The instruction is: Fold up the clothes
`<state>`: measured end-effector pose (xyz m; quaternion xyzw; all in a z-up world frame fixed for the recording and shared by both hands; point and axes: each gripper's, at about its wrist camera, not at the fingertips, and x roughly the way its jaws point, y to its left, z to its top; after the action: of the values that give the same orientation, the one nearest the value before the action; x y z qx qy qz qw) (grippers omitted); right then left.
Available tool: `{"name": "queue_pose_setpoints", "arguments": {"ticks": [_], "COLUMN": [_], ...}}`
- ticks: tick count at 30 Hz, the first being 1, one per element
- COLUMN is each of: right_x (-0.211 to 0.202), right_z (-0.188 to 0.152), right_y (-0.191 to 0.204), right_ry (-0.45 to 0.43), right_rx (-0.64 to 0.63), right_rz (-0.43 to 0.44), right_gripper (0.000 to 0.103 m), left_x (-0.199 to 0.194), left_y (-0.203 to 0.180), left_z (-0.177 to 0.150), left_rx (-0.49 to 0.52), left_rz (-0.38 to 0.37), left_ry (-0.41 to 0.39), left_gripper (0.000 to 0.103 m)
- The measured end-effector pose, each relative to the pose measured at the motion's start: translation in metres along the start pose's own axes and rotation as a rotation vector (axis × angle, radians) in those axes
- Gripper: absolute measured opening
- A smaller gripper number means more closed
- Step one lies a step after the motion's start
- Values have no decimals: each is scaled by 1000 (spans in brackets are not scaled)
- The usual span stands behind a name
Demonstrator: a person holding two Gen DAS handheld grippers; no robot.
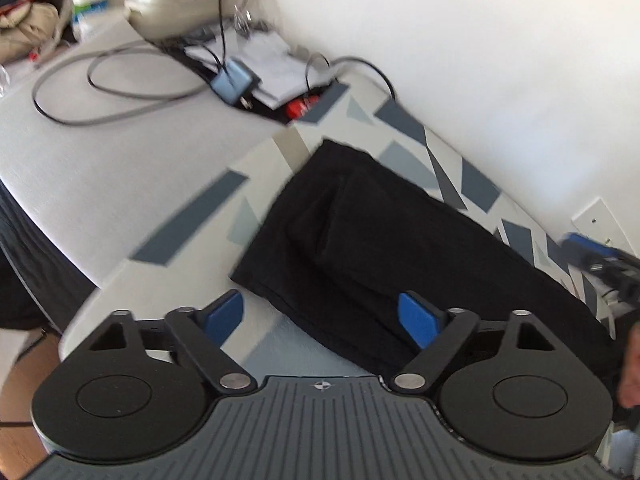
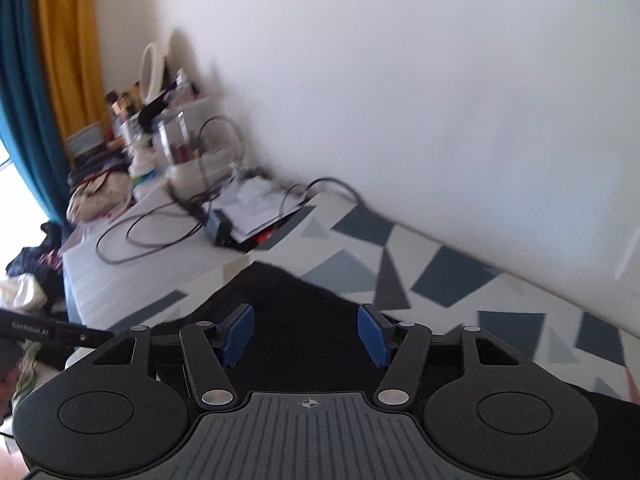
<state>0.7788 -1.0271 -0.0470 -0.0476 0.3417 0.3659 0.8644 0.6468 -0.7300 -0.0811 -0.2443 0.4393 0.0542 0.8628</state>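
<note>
Already folded, the black garment (image 1: 400, 240) lies on the patterned cloth (image 1: 440, 152) covering the counter (image 1: 120, 160), both the left gripper (image 1: 322, 320) and right gripper (image 2: 306, 334) spread and empty above it, where a careless brush could undo the fold.

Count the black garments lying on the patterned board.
1. The black garment lies folded on the patterned board beside the white wall, just ahead of both open grippers. Further clothes may lie outside these views.
</note>
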Motion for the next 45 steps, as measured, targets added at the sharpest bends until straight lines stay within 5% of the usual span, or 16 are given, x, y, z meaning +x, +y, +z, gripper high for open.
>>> {"name": "queue_pose_setpoints", "arguments": {"ticks": [4, 11, 13, 14, 17, 20, 25, 30, 38, 42, 44, 45], "right_x": [47, 107, 118, 122, 121, 120, 145, 177, 174, 190, 207, 218], "right_z": [-20, -40, -42, -42, -25, 4, 47, 57, 49, 61, 66, 66], "right_y": [36, 87, 87, 87, 76, 62, 14, -25, -14, -21, -31, -36], "right_ry": [103, 230, 270, 292, 307, 241, 147, 109, 132, 131, 159, 181], "right_rx": [-85, -280, -301, -301, -226, -197, 32, 286, 190, 241, 293, 314], "right_rz": [57, 65, 32, 18, 51, -28, -242, -461, -309, -258, -212, -199], "right_gripper": [53, 57, 49, 31, 7, 5, 5, 20, 46, 55, 57, 56], "left_x": [12, 23, 28, 31, 40, 54, 78, 101, 129, 135, 136, 136], "left_y": [5, 29, 34, 36, 43, 46, 36, 31, 36, 39, 42, 44], "left_z": [-6, 13, 22, 26, 36, 41, 50, 57, 65, 66, 66, 66], "left_rx": [-11, 0, 31, 46, 60, 79, 130, 142, 69, 14, -28, -56], "left_rz": [-11, -85, -119, -130, -192, -252, -304, -314, -309, -333, -340, -340], "left_ry": [-23, -27, -14, -6, 29, 75, 133, 181, 193, 169, 156, 151], "left_gripper": [64, 64, 64, 64, 65, 68, 71, 75, 78, 82, 76, 62]}}
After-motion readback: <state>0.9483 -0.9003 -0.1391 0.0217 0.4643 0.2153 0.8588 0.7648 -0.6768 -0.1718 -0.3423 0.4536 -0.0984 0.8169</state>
